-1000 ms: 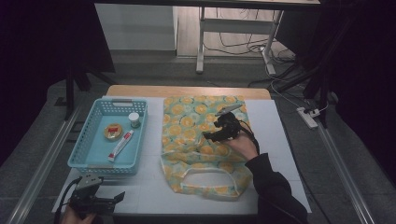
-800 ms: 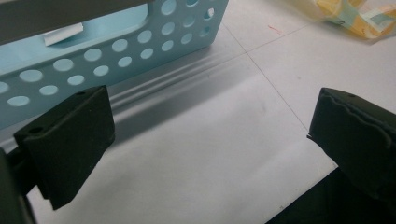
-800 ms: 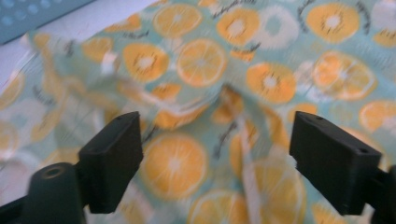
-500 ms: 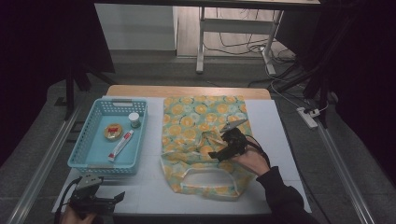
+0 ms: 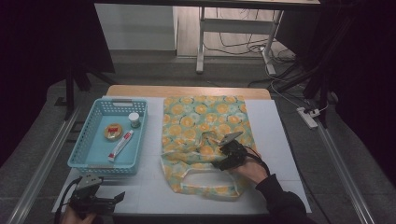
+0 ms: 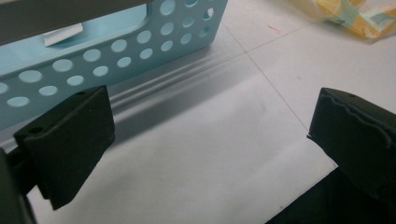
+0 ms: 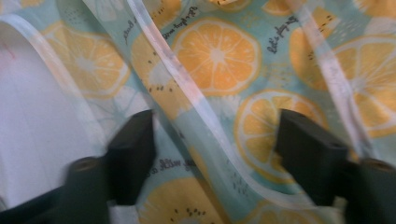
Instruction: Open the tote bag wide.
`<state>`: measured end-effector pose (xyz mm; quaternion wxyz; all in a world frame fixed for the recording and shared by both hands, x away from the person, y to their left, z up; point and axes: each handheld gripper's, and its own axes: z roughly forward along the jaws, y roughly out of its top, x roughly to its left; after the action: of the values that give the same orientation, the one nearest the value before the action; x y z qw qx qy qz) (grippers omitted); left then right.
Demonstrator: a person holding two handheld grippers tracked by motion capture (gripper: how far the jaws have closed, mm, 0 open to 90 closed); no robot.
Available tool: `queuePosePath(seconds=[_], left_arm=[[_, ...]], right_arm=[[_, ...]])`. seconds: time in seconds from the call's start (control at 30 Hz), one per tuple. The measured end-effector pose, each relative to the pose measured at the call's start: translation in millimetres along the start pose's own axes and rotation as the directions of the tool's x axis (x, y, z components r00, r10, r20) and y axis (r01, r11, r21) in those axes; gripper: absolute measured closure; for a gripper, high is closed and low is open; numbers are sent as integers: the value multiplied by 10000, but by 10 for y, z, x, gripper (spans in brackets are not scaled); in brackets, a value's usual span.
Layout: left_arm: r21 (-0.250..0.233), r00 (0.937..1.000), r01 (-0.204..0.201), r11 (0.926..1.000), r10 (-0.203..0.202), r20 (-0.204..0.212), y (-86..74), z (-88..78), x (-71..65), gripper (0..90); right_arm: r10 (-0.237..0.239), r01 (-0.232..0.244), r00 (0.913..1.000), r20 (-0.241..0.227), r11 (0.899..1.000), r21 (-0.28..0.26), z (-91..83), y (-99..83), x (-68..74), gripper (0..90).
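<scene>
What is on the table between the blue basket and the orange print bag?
Nothing: in the high view a bare strip of white table separates the blue basket from the orange print bag.

small illegible script on bag [image 7: 219, 70]

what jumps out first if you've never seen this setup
The orange-slice printed bag lies flat across the middle of the white table, with the right gripper low over its handle end, jaws just closing with fabric between them. At the left stands a light blue basket, and the left gripper waits open at the near edge.
</scene>
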<state>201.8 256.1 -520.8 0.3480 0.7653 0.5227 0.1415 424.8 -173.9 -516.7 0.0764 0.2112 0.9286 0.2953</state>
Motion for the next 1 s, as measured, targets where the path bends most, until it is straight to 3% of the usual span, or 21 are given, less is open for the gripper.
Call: queuePosePath(seconds=[0.17, 0.23, 0.37, 0.57, 1.0], left_arm=[[33, 10000, -10, 10000, 10, -1, 1, 1, -3, 4], [33, 10000, -5, 10000, 5, -12, 2, 3, -4, 3], [45, 10000, 2, 10000, -2, -19, 3, 4, -4, 4], [43, 10000, 16, 10000, -16, -13, 2, 4, -2, 4], [74, 10000, 61, 10000, -61, -17, 3, 8, 2, 4]], right_arm=[[93, -93, 9999, 74, 10000, -25, -17, 19, 22, 781], [79, -78, 9998, -179, 9999, 67, -15, 32, 29, 893], [46, -42, 9995, -300, 9999, 108, -21, 79, 38, 900], [122, -170, 9961, -871, 9984, -536, -137, 212, 47, 900], [159, -340, 9936, -1118, 9862, -1623, -345, 565, 30, 900]])
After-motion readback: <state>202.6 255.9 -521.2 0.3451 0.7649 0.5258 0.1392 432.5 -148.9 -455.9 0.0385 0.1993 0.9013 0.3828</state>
